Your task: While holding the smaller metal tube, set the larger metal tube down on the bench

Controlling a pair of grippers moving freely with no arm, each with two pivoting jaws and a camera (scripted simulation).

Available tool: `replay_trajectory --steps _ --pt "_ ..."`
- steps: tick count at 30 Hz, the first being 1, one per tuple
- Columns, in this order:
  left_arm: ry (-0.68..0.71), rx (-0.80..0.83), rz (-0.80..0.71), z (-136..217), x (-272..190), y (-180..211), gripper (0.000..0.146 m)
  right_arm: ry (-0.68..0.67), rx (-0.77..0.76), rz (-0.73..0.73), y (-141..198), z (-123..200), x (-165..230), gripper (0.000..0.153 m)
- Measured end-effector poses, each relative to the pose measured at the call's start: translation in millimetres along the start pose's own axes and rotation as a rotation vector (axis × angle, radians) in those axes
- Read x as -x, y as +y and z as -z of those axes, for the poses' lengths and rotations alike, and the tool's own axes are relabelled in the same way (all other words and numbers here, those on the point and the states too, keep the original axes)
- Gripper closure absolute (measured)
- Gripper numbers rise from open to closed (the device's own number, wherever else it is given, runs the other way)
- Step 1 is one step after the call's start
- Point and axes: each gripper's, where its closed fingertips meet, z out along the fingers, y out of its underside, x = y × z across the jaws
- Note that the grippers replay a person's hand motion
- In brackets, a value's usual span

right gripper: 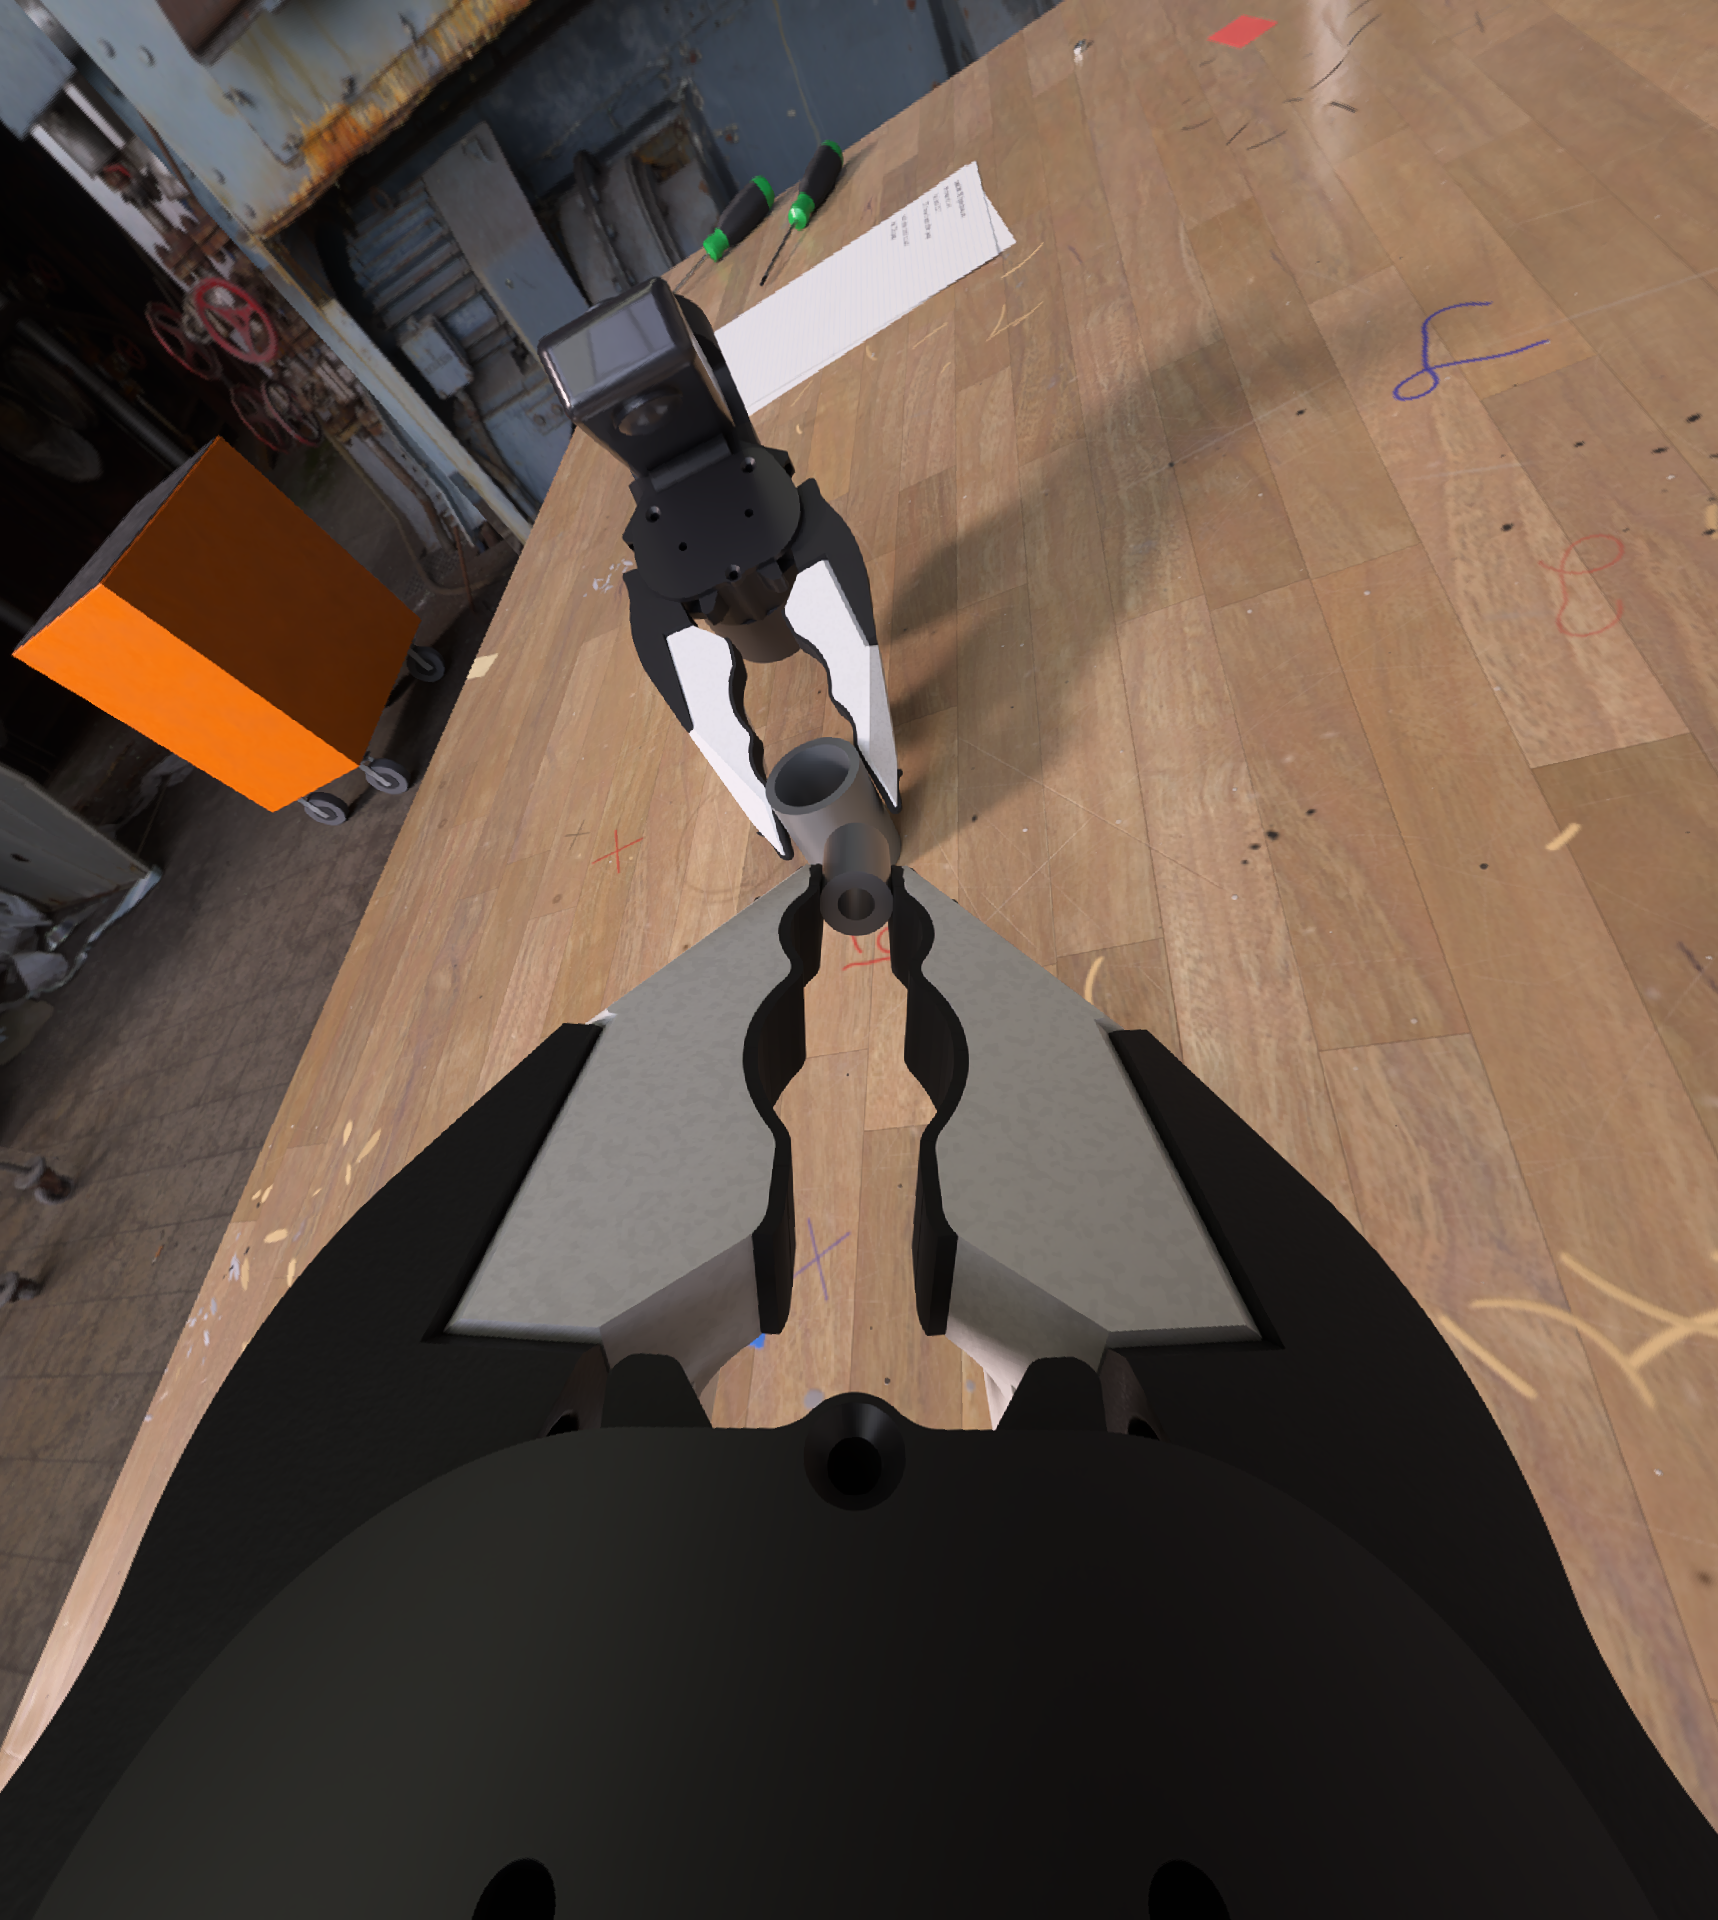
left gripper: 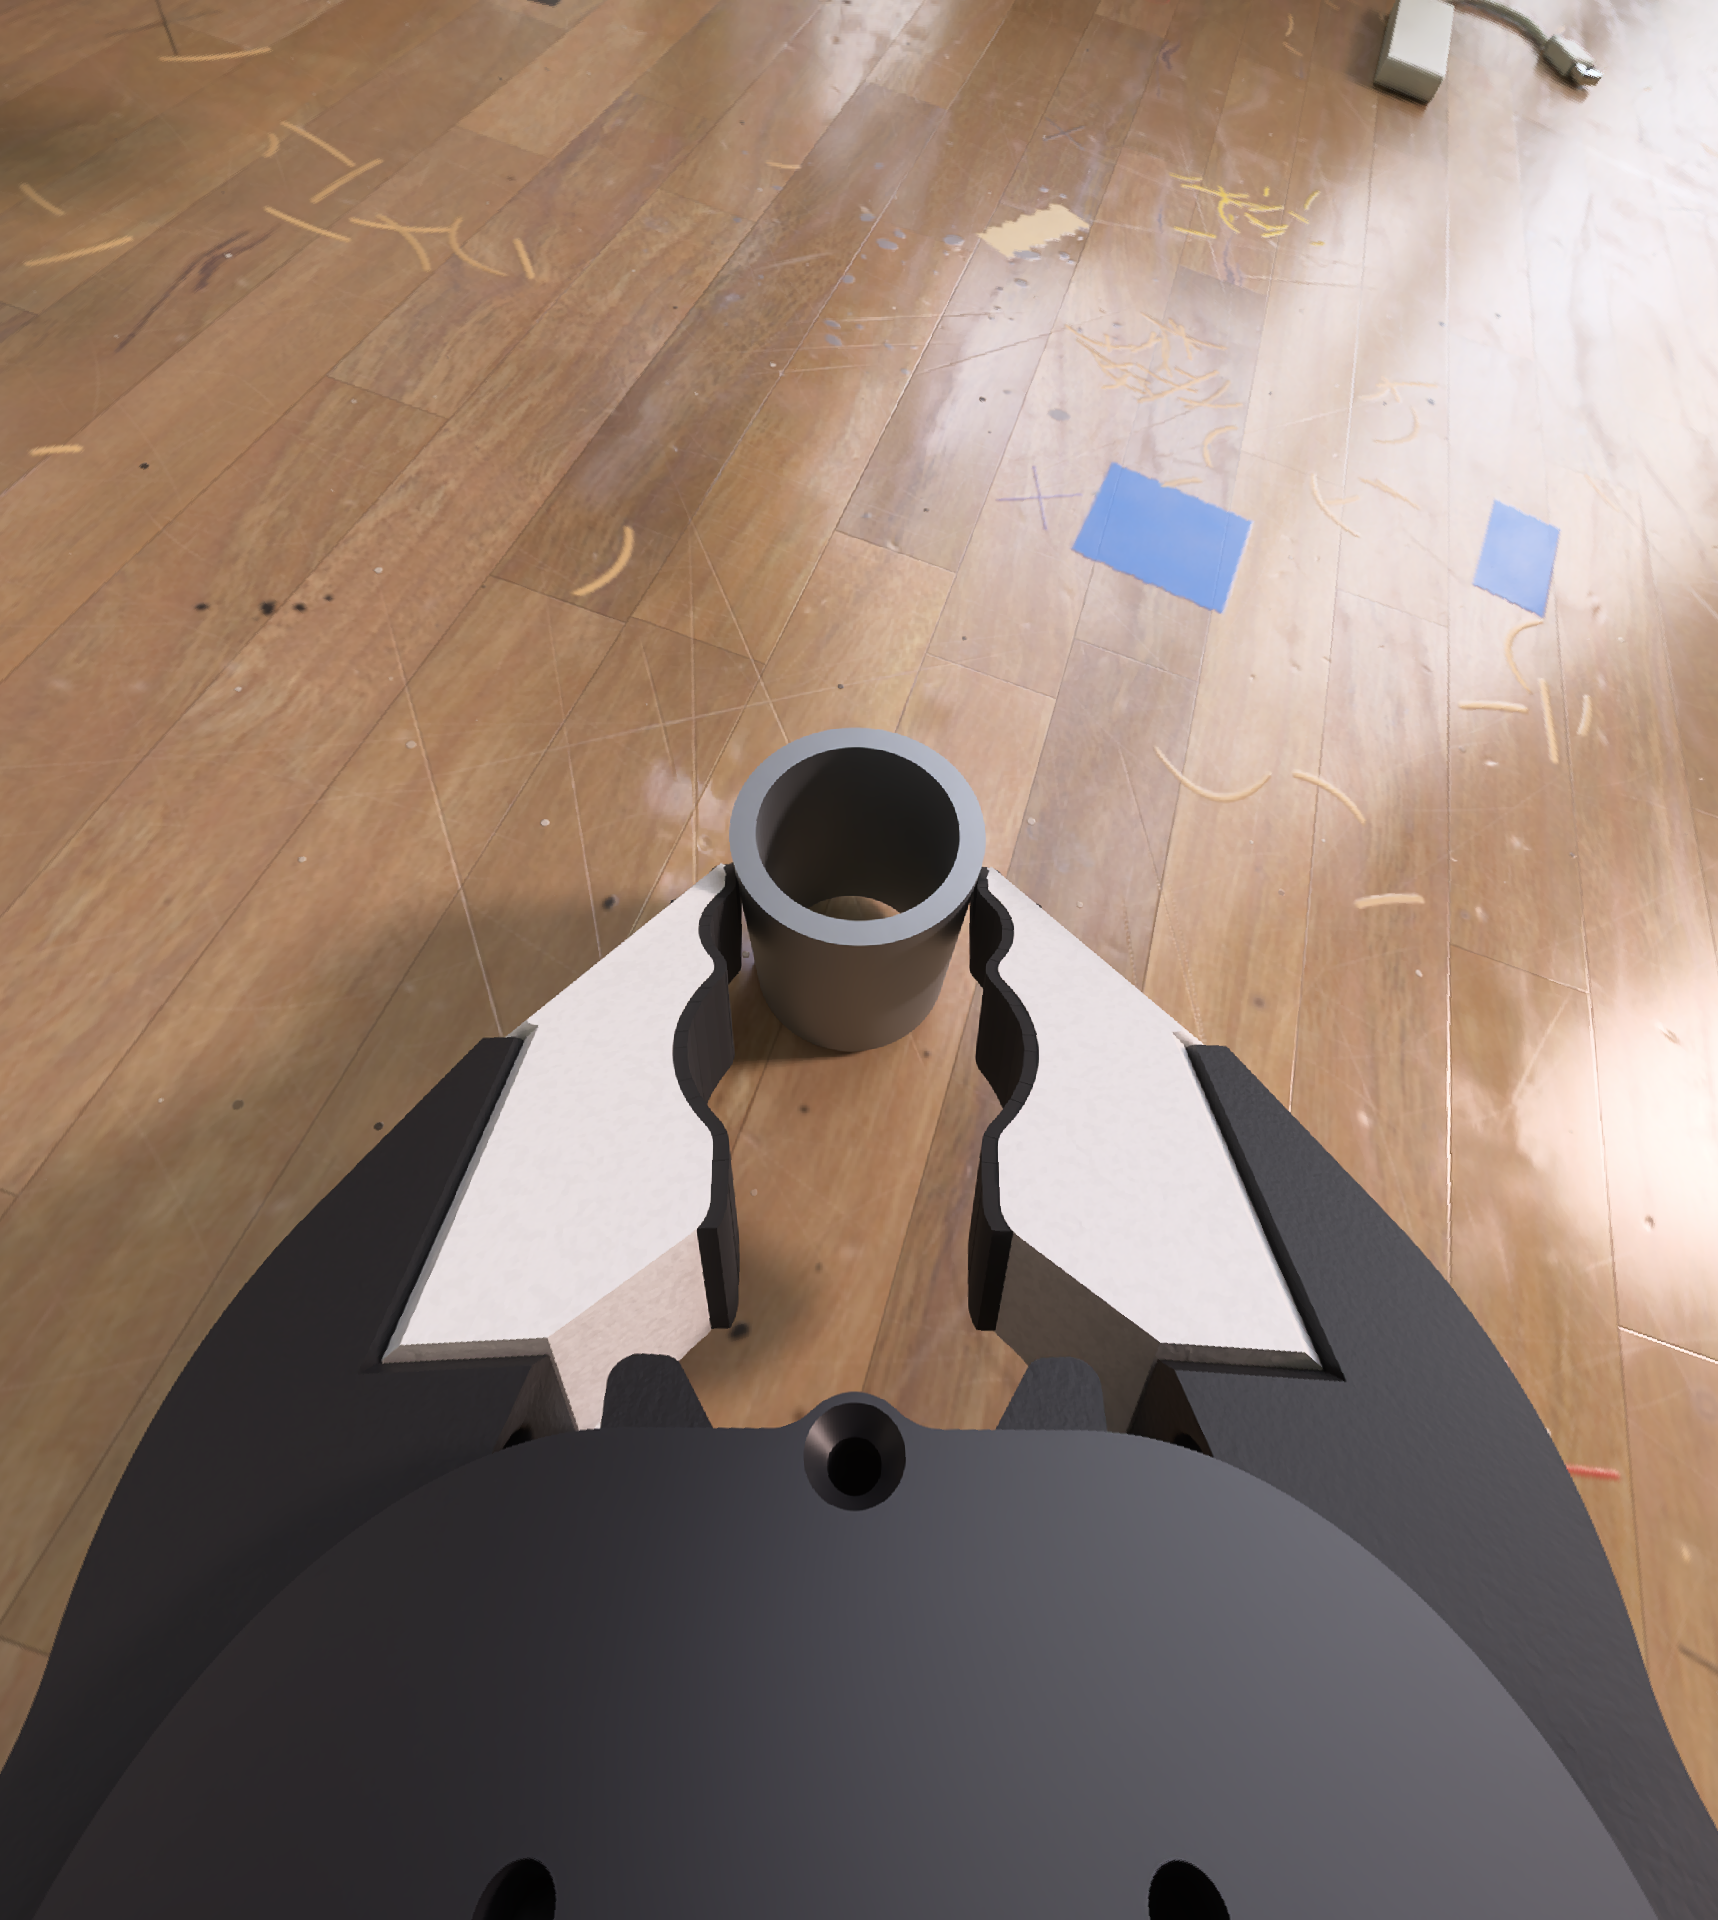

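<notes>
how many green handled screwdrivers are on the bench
2. Both lie side by side near the bench's far edge in the right wrist view, just beyond the white sheet of paper: one on the left, the other on the right. More may be hidden.

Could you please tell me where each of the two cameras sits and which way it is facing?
Left wrist view: on the left gripper, looking forward and down along its white fingers at the larger metal tube over the bench.
Right wrist view: on the right gripper, looking down its grey fingers at the smaller metal tube, the left gripper beyond.
Shared: the larger tube, the left gripper, the bench.
</notes>
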Motion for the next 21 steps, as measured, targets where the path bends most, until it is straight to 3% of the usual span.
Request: replay_trajectory --steps 21 --pt "-0.004 0.009 -0.002 0.2 0.0 0.6 0.102 -0.033 0.035 -0.012 7.9 -15.7 -2.4 0.141"
